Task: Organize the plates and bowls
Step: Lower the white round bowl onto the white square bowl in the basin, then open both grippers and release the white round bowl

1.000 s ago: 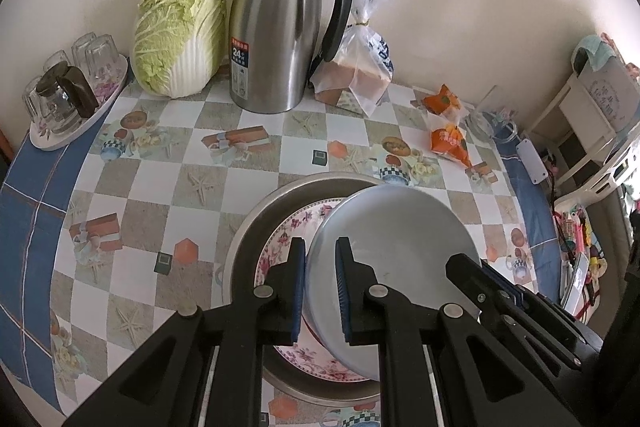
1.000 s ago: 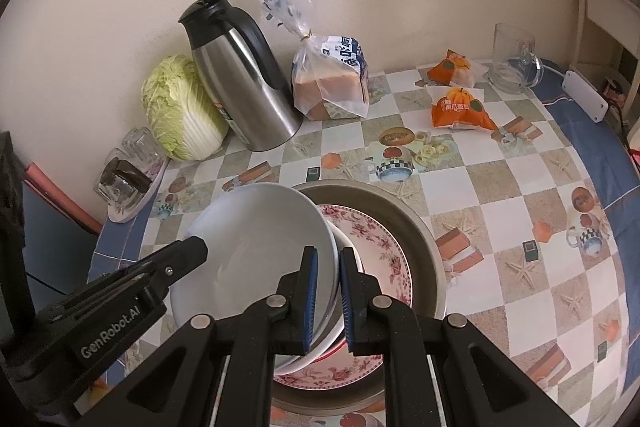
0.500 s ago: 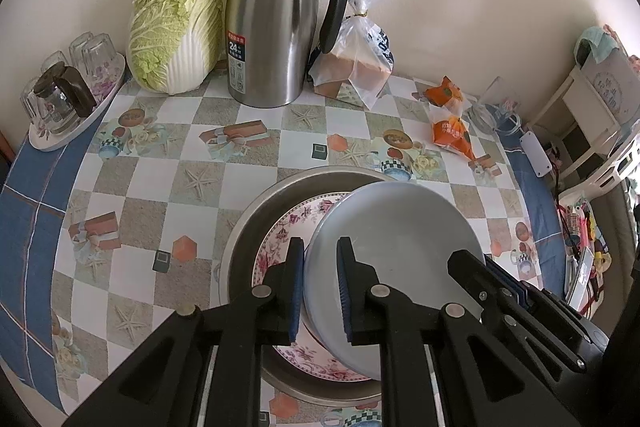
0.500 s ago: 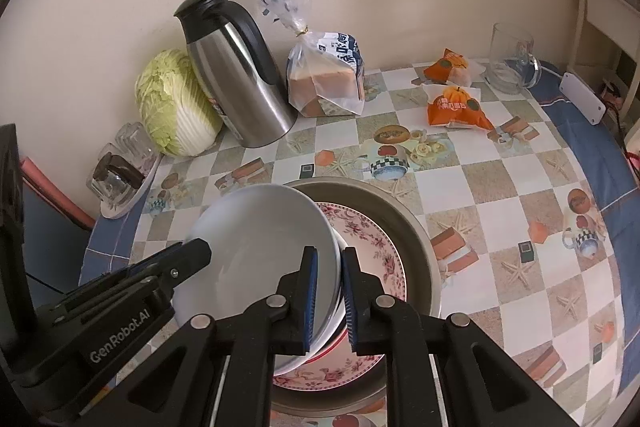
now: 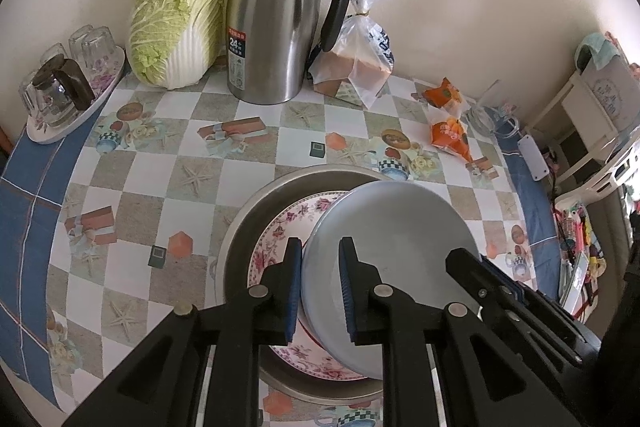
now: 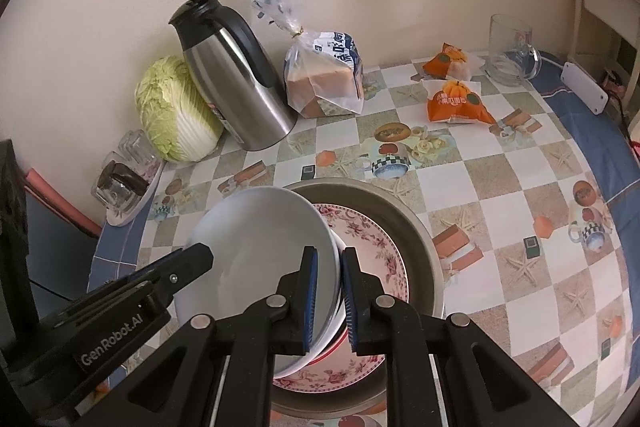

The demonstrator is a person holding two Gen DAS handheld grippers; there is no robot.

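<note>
A white plate is held tilted above a floral plate that lies in a large metal basin. My left gripper is shut on the white plate's left rim. My right gripper is shut on its opposite rim. Each gripper shows in the other's view: the right one and the left one. A red-rimmed dish edge peeks out under the white plate in the right wrist view.
A steel thermos jug, a cabbage, a bagged loaf and a tray of glasses stand along the back wall. Orange snack packets and a glass mug lie at the back right.
Both grippers have lifted slightly with the white plate held between them, and the view has pulled back a little. Both grips are unchanged.
</note>
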